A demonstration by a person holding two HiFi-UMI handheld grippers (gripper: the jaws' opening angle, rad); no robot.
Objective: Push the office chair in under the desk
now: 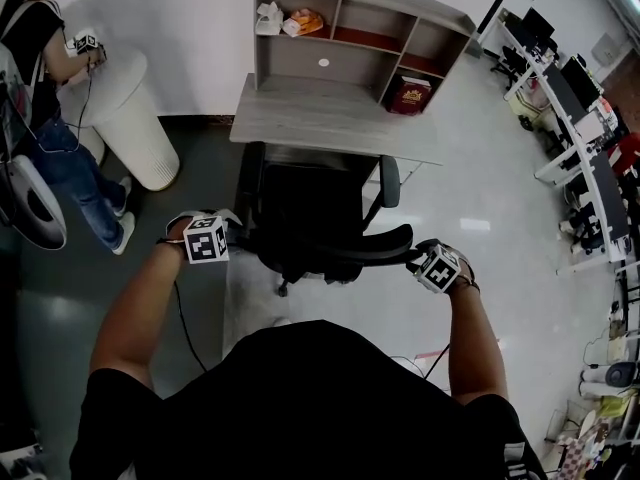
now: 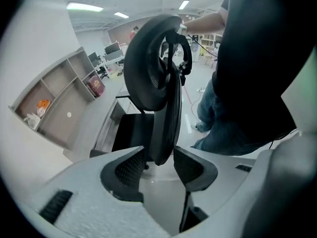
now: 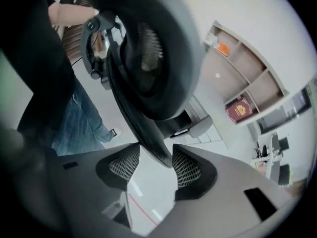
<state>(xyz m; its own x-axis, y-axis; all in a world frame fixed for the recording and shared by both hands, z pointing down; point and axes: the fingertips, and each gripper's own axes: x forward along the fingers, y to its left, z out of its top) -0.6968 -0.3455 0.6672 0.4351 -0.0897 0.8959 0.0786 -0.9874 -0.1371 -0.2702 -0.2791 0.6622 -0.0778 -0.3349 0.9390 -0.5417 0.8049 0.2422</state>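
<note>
No legible text, labels or numbers anywhere

The person wears a black short-sleeved T-shirt (image 1: 300, 408). The left gripper (image 2: 158, 161) and right gripper (image 3: 155, 163) are pale grey, with black textured pads (image 2: 130, 168) and white cubes (image 1: 205, 240) bearing black square markers.

Even overhead light from ceiling strips (image 2: 84, 7) far beyond the left fingers (image 2: 130, 167); faint glare on floor (image 1: 476, 225); strong fisheye bending, dark vignetted corners, fingers themselves slightly soft.
</note>
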